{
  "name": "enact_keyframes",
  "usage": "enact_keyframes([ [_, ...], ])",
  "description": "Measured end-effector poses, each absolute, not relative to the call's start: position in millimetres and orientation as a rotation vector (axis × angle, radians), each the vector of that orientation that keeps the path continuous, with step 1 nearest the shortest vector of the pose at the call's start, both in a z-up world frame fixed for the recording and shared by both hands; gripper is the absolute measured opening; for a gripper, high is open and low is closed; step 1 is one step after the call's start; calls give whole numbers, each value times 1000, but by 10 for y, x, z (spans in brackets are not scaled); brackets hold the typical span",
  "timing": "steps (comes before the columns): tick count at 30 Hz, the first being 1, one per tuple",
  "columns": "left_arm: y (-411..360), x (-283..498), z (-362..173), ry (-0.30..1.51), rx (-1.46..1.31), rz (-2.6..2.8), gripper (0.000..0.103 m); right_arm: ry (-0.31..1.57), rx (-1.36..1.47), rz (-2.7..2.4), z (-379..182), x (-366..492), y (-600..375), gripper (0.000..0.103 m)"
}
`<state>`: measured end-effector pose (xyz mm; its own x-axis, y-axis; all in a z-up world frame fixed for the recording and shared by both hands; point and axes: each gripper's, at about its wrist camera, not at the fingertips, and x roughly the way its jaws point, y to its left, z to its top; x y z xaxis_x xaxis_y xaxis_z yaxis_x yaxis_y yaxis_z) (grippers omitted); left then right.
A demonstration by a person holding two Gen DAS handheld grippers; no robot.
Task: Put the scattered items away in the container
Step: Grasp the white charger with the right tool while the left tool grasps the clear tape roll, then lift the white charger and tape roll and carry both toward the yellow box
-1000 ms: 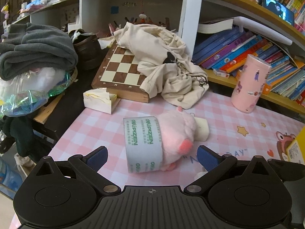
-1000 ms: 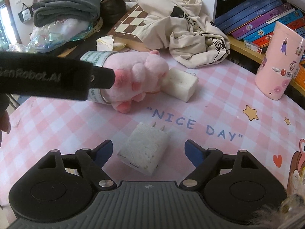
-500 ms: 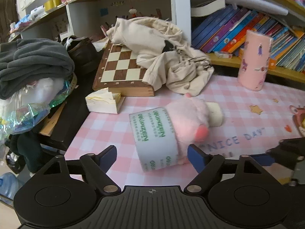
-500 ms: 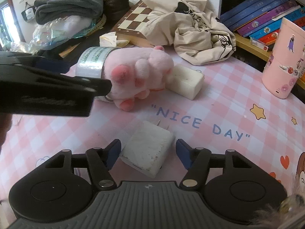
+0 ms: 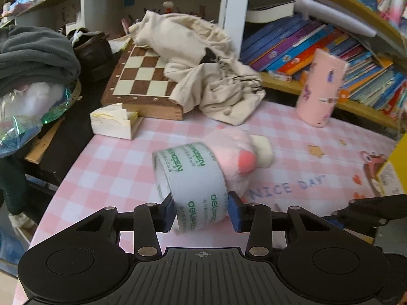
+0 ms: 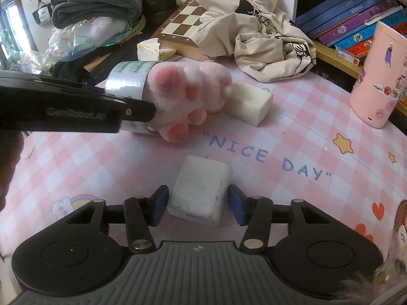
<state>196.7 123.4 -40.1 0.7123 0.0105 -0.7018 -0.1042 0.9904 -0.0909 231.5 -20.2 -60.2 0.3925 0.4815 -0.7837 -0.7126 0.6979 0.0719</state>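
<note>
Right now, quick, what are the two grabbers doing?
Left gripper: has just been closing, pads pressing the tape roll.
Right gripper: has just been closing around the white charger; small gaps remain, so not gripping yet.

Glossy tape roll (image 5: 193, 178), fluffy pink plush paw (image 6: 188, 96), rough white charger (image 6: 201, 190), smooth printed tablecloth (image 6: 292, 137), polished wooden chessboard (image 5: 142, 81).
</note>
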Motion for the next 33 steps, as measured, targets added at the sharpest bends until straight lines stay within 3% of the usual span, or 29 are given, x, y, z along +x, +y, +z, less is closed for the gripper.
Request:
enact_keyframes([
  [10, 1026, 1568, -239, 754, -164, -28, 39, 908, -284, 731, -480, 2054, -583, 44],
  [12, 1018, 1504, -229, 757, -177, -35, 34, 906, -283, 723, -451, 1983, -649, 44],
  [16, 1026, 1384, -237, 780, -214, -54, 10, 910, -281, 699, -428, 1867, -741, 44],
  [33, 914, 927, -209, 766, -238, -98, 8, 887, -287, 657, -288, 1472, -895, 43],
])
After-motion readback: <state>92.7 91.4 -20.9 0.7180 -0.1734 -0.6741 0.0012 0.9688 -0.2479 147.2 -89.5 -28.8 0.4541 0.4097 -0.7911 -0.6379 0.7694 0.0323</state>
